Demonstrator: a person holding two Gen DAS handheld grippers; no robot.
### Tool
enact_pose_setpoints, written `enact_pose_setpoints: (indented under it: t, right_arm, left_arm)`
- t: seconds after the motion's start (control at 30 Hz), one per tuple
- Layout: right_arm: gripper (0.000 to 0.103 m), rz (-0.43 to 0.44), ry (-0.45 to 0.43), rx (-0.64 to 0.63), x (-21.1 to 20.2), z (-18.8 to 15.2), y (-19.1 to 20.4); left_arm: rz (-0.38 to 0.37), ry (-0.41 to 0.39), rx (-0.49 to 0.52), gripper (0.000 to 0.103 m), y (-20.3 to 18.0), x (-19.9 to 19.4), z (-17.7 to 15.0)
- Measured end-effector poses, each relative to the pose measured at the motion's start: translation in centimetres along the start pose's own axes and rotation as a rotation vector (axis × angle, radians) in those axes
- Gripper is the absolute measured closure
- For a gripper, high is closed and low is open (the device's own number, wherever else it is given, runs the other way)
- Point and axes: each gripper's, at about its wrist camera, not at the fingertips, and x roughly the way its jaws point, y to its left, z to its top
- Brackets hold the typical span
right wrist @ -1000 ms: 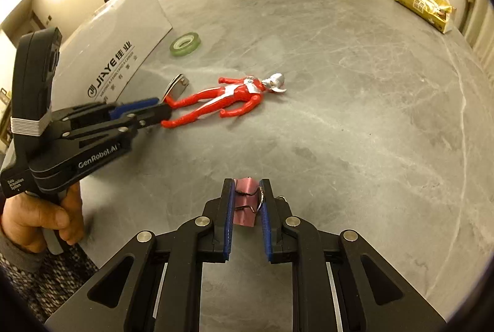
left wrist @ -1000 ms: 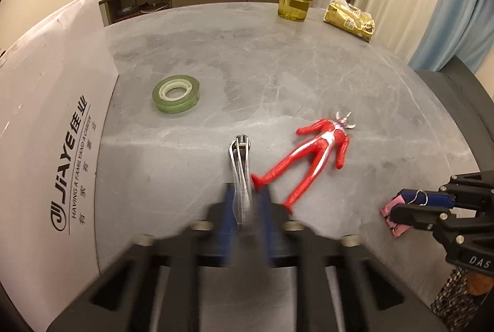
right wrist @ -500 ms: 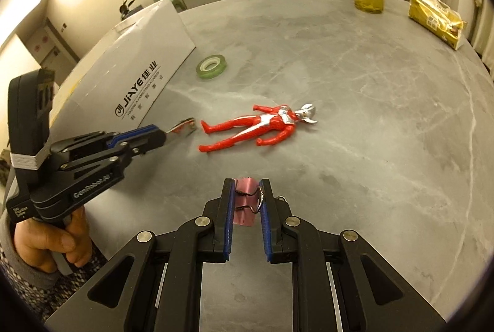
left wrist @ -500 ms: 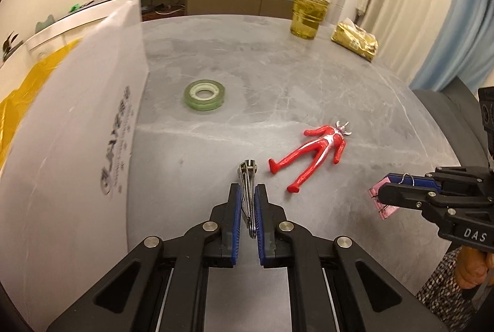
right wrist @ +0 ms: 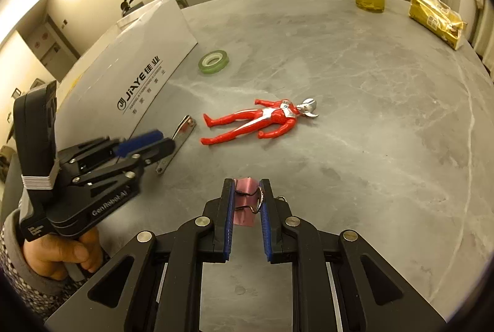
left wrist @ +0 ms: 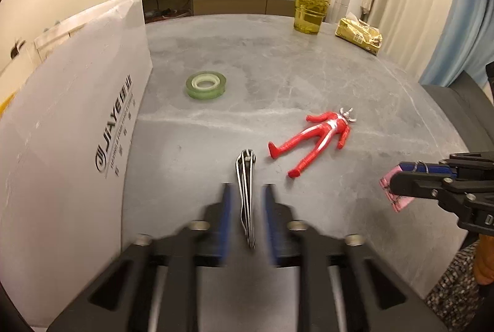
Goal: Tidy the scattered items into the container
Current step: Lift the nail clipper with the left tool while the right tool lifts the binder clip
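Observation:
A metal nail clipper [left wrist: 245, 177] sits between the blurred blue fingers of my left gripper [left wrist: 247, 193], which is open with a gap on each side of it. In the right wrist view the clipper [right wrist: 185, 131] slants down past the left gripper [right wrist: 157, 140], just above the grey table. My right gripper [right wrist: 247, 193] is shut on a pink binder clip [right wrist: 246, 184], held near the table's front right. A red and silver toy figure [left wrist: 318, 140] lies flat between the grippers. A green tape roll [left wrist: 206, 84] lies farther back. The white printed box [left wrist: 77, 116] stands at the left.
A yellow glass vessel [left wrist: 310, 12] and a gold packet [left wrist: 359, 34] stand at the table's far right. A sideboard runs along the back wall. A hand [right wrist: 61, 251] holds the left gripper's handle. The rounded table edge [left wrist: 447, 122] curves along the right.
My left gripper's fingers have spread apart and let go of the nail clipper, which was clamped half a second ago. The right gripper keeps the pink binder clip and has hardly moved.

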Motion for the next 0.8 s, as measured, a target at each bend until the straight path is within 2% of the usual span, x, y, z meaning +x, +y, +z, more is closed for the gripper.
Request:
enact_pose_setpoints:
  t: [0.07, 0.1, 0.13, 0.17, 0.3, 0.57, 0.8]
  right_arm:
    - [0.087, 0.000, 0.002, -0.001, 0.0, 0.0, 0.0]
    - [0.087, -0.001, 0.003, 0.000, 0.1, -0.1, 0.0]
    - [0.087, -0.003, 0.004, 0.002, 0.1, -0.1, -0.1]
    - [0.087, -0.003, 0.004, 0.003, 0.1, 0.0, -0.1]
    - [0.087, -0.005, 0.004, 0.011, 0.1, 0.0, -0.2]
    - [0.087, 0.019, -0.029, 0.028, -0.7, 0.2, -0.5]
    - [0.087, 0.030, -0.050, 0.027, -1.2, 0.4, -0.2]
  left_arm:
    - [0.019, -0.011, 0.009, 0.050, -0.2, 0.5, 0.2]
    - [0.003, 0.005, 0.012, 0.058, -0.3, 1.2, 0.4]
    - [0.012, 0.012, 0.017, 0.071, -0.4, 1.5, 0.5]
    - [0.036, 0.023, 0.035, 0.090, -0.6, 1.9, 0.5]
    - [0.027, 0.025, 0.069, 0.091, -1.2, 1.6, 0.3]
    - [-0.033, -0.034, 0.043, 0.091, -1.2, -1.5, 0.8]
    - [-0.047, -0.065, 0.029, 0.091, -1.1, -2.7, 1.1]
